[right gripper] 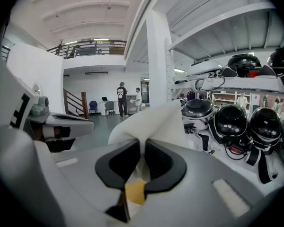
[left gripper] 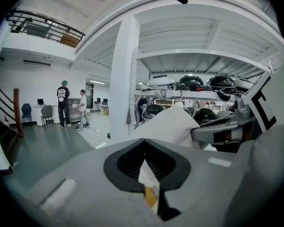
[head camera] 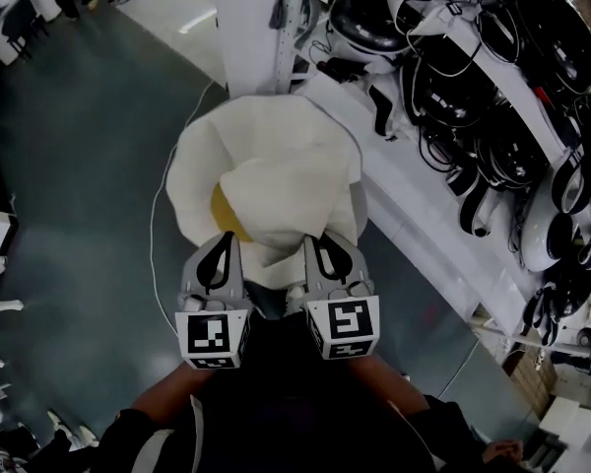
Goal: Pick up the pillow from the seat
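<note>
Head view puts both of your grippers side by side low in the middle, marker cubes toward you. The left gripper [head camera: 217, 256] and the right gripper [head camera: 325, 254] both point to 12 o'clock. The pillow [head camera: 276, 175], white and bunched, sits directly at 12 o'clock from them, held out in front of you over the grey floor [head camera: 79, 185]. A yellow patch [head camera: 227, 215] shows on its near edge at about 11 o'clock from the left gripper's tips.

Left gripper view shows your jaws clenched on a fold of the pillow's white fabric: a strip of it runs down the narrow slot between the black pads [left gripper: 125, 162], with a sliver of yellow just below. The rest of the pillow rises beyond the jaws toward 1 o'clock.

Right gripper view shows the same kind of grasp. Your right jaws pinch white fabric between their pads [right gripper: 163, 164], a yellow bit lies at 6 o'clock from the pinch, and the pillow's bulk stands up at 12 o'clock.

A white pillar [head camera: 266, 18] stands beyond the pillow at 12 o'clock in the head view. White shelving with dark helmets [head camera: 453, 97] runs from 1 to 4 o'clock. A thin white cable [head camera: 158, 235] lies on the floor at 9 o'clock from the pillow. Two people [left gripper: 71, 107] stand far off at 10 o'clock in the left gripper view.
</note>
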